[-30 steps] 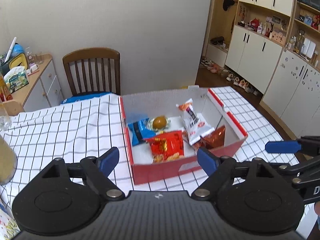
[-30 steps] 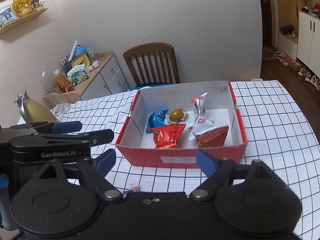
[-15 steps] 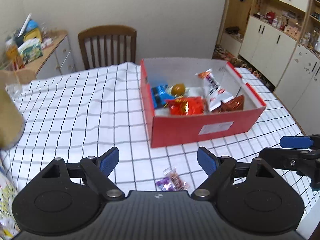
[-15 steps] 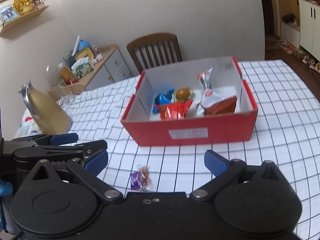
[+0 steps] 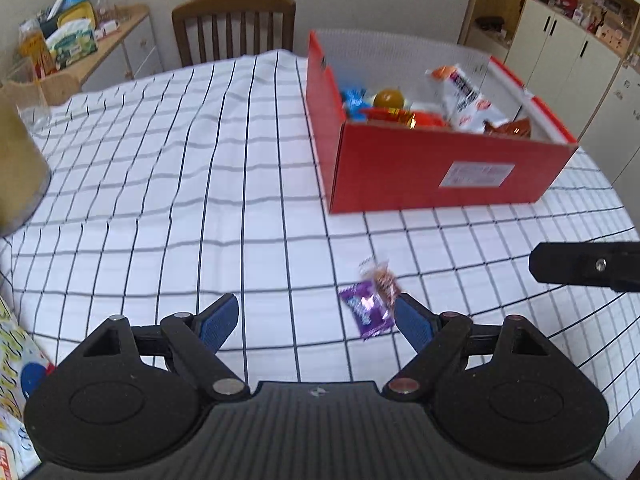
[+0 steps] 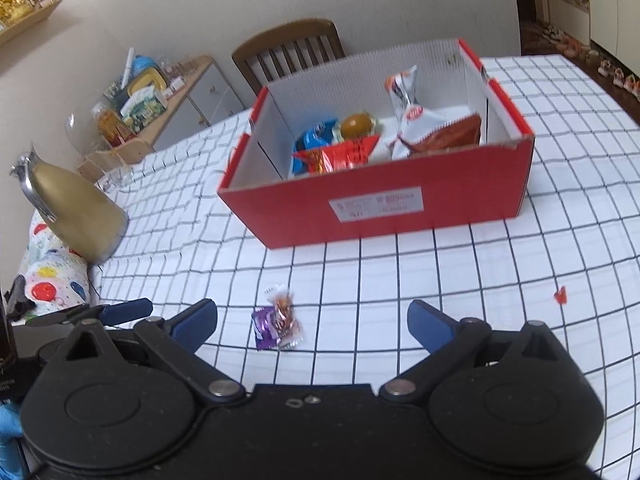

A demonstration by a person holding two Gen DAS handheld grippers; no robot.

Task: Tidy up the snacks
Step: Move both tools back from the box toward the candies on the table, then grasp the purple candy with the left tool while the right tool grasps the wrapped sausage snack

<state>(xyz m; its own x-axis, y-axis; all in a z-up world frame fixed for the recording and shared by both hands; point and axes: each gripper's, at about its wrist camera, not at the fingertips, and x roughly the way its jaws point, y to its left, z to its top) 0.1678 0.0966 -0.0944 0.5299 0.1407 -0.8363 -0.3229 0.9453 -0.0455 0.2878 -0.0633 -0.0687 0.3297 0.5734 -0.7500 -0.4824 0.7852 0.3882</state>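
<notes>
A red cardboard box (image 5: 424,168) (image 6: 384,208) stands on the checked tablecloth and holds several snack packets. A purple candy packet (image 5: 366,312) (image 6: 265,328) and a small brown-and-clear candy (image 5: 384,278) (image 6: 282,306) lie together on the cloth in front of the box. My left gripper (image 5: 316,322) is open and empty, low over the cloth, its right finger just beside the purple packet. My right gripper (image 6: 312,324) is open and empty, the two candies lying between its fingers toward the left one.
A gold thermos jug (image 6: 68,208) stands at the table's left edge. A wooden chair (image 5: 234,26) stands behind the table, a cluttered side cabinet (image 5: 80,44) to its left. A small red scrap (image 6: 560,295) lies on the cloth at right. White cupboards (image 5: 568,40) line the right wall.
Both grippers have drawn back from the box and dropped lower toward the near table edge. The two loose candies have come into view just ahead of the fingers.
</notes>
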